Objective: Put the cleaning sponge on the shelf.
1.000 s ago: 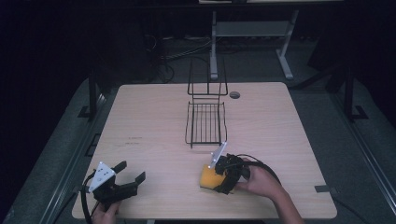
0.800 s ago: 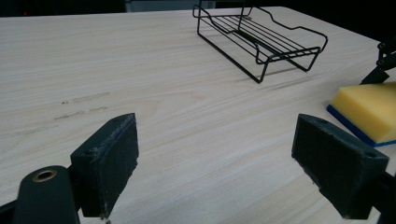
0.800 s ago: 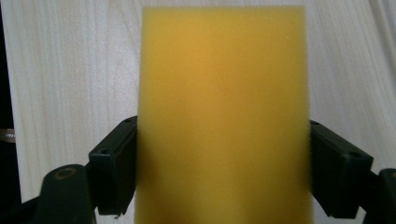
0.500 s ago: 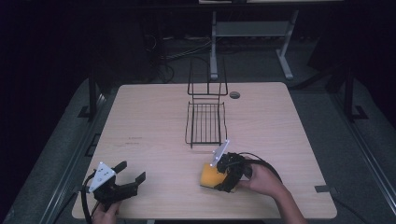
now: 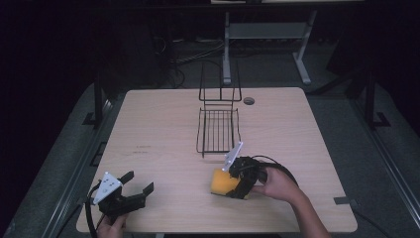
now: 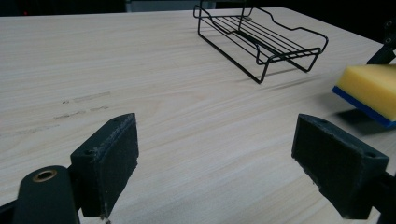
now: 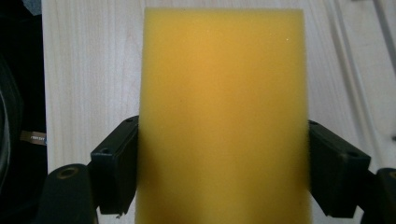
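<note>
A yellow sponge [image 5: 221, 182] with a blue underside sits between the jaws of my right gripper [image 5: 230, 184], which is shut on its two long sides near the table's front middle. In the right gripper view the sponge [image 7: 224, 107] spans the gap between both pads [image 7: 114, 170]. Seen from the left gripper view, the sponge [image 6: 370, 87] hangs tilted just above the wood, with a shadow under it. My left gripper [image 5: 138, 181] rests at the front left corner, open, with nothing between its pads [image 6: 109, 163].
A black wire rack [image 5: 218, 130] lies in the middle of the light wooden table [image 5: 158, 124], its tall back end toward the far edge; the left gripper view shows the rack [image 6: 261, 39] beyond the sponge. A round cable hole [image 5: 249, 100] sits at the far right.
My right gripper has edged slightly away from the front edge with the sponge in it. The left gripper has stayed where it was, still open.
</note>
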Motion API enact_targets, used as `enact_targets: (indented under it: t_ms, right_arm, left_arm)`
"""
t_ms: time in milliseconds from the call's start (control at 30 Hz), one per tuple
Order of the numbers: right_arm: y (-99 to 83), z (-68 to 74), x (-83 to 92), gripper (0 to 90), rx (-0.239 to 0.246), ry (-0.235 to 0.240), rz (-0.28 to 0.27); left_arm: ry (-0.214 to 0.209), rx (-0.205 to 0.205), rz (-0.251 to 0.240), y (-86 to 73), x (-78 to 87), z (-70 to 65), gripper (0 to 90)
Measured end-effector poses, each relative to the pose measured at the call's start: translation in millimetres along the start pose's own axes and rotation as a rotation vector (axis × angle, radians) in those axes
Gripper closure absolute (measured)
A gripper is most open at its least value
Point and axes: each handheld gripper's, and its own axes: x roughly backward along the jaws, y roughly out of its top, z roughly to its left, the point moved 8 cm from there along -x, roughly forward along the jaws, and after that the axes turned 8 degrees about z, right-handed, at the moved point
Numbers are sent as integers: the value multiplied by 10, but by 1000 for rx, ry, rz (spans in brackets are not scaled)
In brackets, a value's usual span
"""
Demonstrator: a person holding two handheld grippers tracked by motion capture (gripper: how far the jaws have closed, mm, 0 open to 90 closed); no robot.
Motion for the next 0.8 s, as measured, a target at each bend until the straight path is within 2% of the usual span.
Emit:
enact_targets:
  t_ms: [167, 333, 800]
  right_arm:
    - [19, -37, 41, 218, -1, 8, -3]
    - [32, -72, 90, 219, -2, 12, -8]
    - [50, -154, 128, 219, -8, 20, -3]
  left_arm:
    - [0, 1, -4, 9, 5, 4, 141]
    - [8, -16, -3, 18, 4, -9, 140]
    - [5, -12, -6, 17, 5, -10, 140]
